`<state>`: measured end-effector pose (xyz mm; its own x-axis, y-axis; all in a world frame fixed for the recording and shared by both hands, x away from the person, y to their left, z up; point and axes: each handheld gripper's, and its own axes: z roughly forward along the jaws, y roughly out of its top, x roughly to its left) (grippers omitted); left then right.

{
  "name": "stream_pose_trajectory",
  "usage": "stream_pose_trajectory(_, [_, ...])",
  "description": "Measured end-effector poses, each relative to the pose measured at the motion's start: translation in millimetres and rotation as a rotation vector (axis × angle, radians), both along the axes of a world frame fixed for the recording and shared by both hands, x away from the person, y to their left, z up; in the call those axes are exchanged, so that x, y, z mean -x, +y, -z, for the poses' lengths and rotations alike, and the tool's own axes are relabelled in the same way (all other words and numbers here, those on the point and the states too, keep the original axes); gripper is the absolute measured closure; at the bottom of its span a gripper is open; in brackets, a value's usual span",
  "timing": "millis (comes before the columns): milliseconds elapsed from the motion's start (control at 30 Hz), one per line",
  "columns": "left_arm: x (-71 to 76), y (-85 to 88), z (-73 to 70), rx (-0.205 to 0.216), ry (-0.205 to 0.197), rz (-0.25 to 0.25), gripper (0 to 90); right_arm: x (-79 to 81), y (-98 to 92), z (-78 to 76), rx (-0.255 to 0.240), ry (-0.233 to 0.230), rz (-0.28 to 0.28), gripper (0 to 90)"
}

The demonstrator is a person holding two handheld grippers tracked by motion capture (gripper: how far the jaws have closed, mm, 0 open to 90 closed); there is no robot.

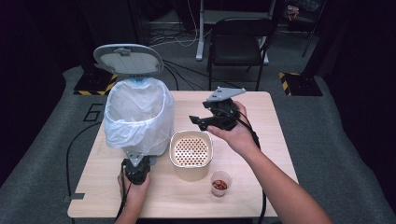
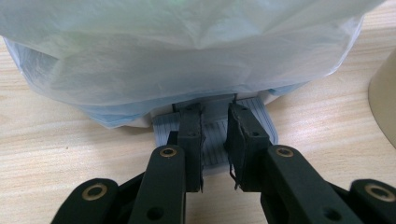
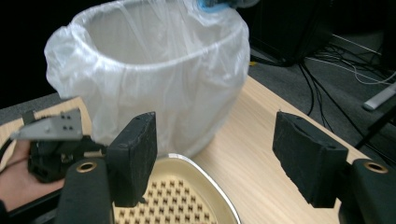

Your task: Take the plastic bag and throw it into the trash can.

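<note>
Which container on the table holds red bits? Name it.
The small clear cup nearest the table's front edge; the perforated cream container and the bag-lined pedal bin show none.

Bin (image 1: 138,116) sitting left on my table (image 1: 266,140) | strainer pot (image 1: 191,155) sitting right of it | cup (image 1: 220,183) standing right-front of pot

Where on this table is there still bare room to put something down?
Bare wood lies right of the perforated beige container and small cup, out to the table's edge, and along the front-left corner. It is crowded between the lined bin and container.
</note>
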<state>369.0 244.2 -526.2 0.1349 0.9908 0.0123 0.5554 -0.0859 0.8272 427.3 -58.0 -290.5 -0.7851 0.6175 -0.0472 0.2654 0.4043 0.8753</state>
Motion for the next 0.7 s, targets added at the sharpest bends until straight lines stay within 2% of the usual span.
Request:
stream_pose_trajectory(100, [0.1, 0.1, -0.2, 0.001, 0.003, 0.0, 75.8, 8.8, -15.4, 11.4, 0.001, -0.004, 0.016, 29.1])
stream_pose_trajectory(200, [-0.1, -0.3, 0.2, 0.004, -0.002, -0.003, 75.8, 16.5, -28.3, 25.8, -0.009, 0.021, 0.029, 28.2])
stream_pose_trajectory(333, [0.0, 0.1, -0.1, 0.0, 0.001, 0.0, 75.8, 25.5, -38.6, 42.5, 0.002, 0.028, 0.036, 27.1])
stream_pose_trajectory(433, [-0.3, -0.5, 0.3, 0.007, -0.006, -0.006, 75.8, 33.7, -44.9, 52.5, -0.01, 0.046, 0.04, 26.7])
stream_pose_trajectory(567, [0.1, 0.1, -0.1, 0.001, 0.002, 0.001, 75.8, 44.5, -54.4, 66.4, -0.017, 0.039, 0.047, 24.5])
stream_pose_trajectory(700, [0.1, 0.1, -0.1, 0.0, 0.001, 0.0, 75.7, 55.2, -62.7, 81.8, -0.032, 0.074, 0.051, 21.4])
